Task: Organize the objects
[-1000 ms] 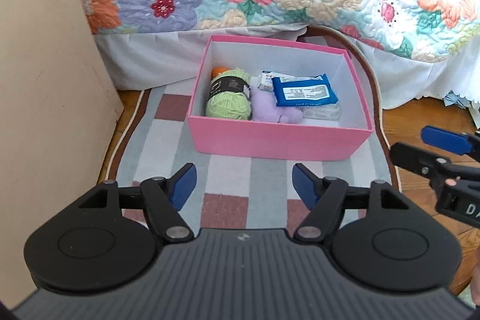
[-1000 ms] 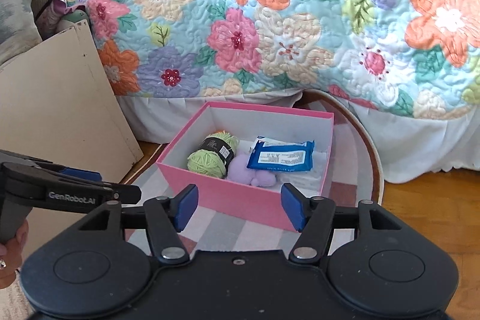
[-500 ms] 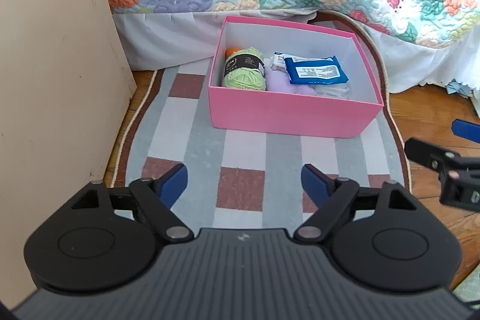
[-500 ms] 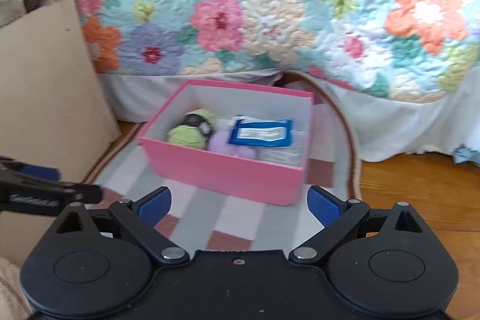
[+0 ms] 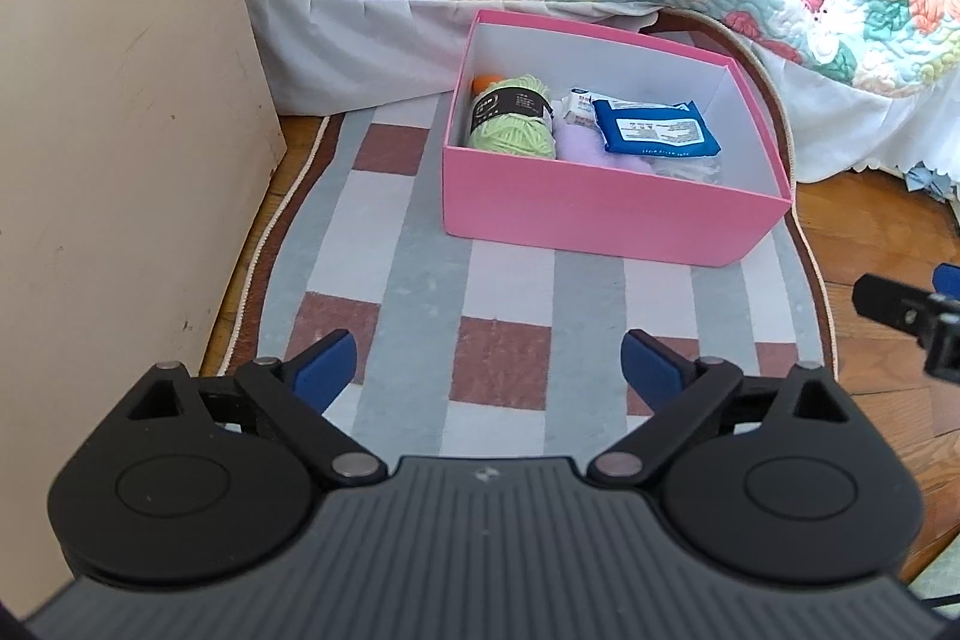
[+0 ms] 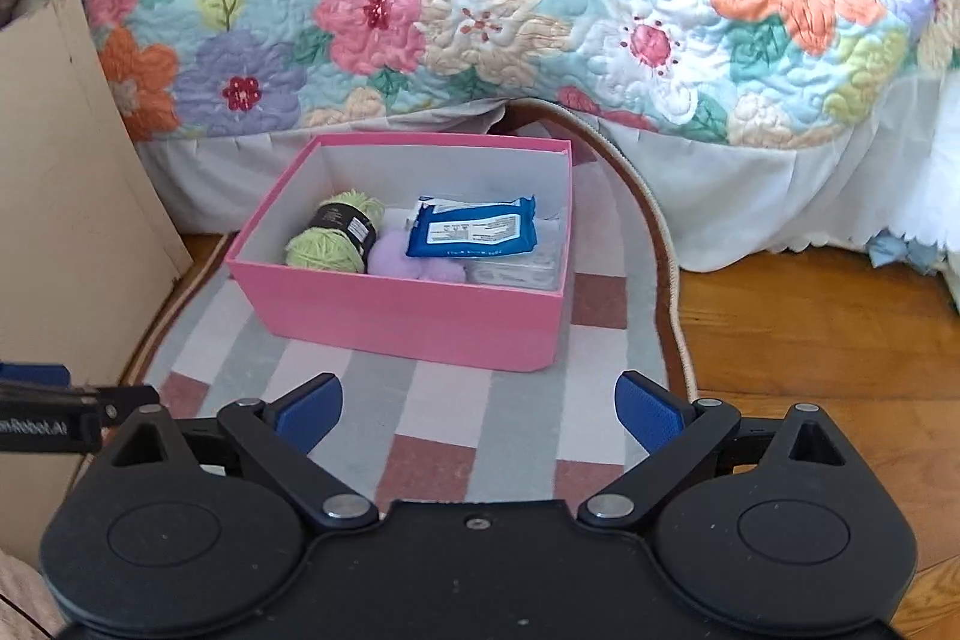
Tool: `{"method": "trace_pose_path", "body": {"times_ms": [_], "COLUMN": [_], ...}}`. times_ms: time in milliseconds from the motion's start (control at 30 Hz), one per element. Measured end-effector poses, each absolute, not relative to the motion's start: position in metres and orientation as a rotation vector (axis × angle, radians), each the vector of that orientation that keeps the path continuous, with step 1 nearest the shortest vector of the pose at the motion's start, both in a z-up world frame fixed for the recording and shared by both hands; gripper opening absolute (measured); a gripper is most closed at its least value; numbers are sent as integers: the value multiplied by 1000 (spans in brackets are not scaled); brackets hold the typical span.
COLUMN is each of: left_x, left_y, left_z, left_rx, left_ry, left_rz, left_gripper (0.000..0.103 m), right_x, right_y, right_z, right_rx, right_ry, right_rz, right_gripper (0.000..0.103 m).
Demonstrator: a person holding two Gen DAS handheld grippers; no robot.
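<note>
The pink box [image 5: 606,214] stood on the checked rug [image 5: 384,292], toward the rug's far edge near the bed skirt, with a tan board [image 5: 120,130] standing along the rug's left edge. Inside, from left to right, lay a green ball of yarn [image 5: 513,121] against the left wall, a soft lilac item [image 5: 579,148] at the front wall, and a blue packet [image 5: 654,135] lying on top toward the right wall. The yarn appeared light and compressible and would probably be best gripped across its banded middle; the packet looked thin, slick and floppy, so a pinch on one free edge seemed advisable; the box itself seemed light, stiff card, best held by a wall rim. The left gripper [image 5: 489,364] hung over the rug's near edge, its jaws opening with nothing between them. The right gripper [image 6: 477,403] stood spread wide and empty, likewise short of the box. The left wrist view alone showed an orange item [image 5: 483,82] behind the yarn in the box's far left corner and a small white carton [image 5: 579,106] beside the packet. The right wrist view alone showed clear wrapped goods [image 6: 519,268] under the packet at the front right corner, and bare wood floor [image 6: 810,328] beyond the rug's right edge.
</note>
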State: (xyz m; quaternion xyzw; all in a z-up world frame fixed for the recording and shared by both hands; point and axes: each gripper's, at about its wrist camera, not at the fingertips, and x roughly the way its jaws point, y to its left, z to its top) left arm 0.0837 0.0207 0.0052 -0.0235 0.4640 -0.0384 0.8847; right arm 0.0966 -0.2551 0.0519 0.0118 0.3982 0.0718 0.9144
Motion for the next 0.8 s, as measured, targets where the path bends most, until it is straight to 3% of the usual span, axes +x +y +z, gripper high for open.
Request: {"method": "trace_pose_path", "body": {"times_ms": [233,800], "left_x": [81,81], "left_y": [18,17], "left_z": [6,2], "left_rx": [-15,3], "left_ry": [953,1000], "left_rz": [-91,-67], "left_gripper": [103,103], "right_x": [93,89], "right_y": [-256,-254], "right_z": [51,48], "right_rx": [54,8], "right_ry": [851,885], "right_rz": [180,131], "right_gripper": [99,99]}}
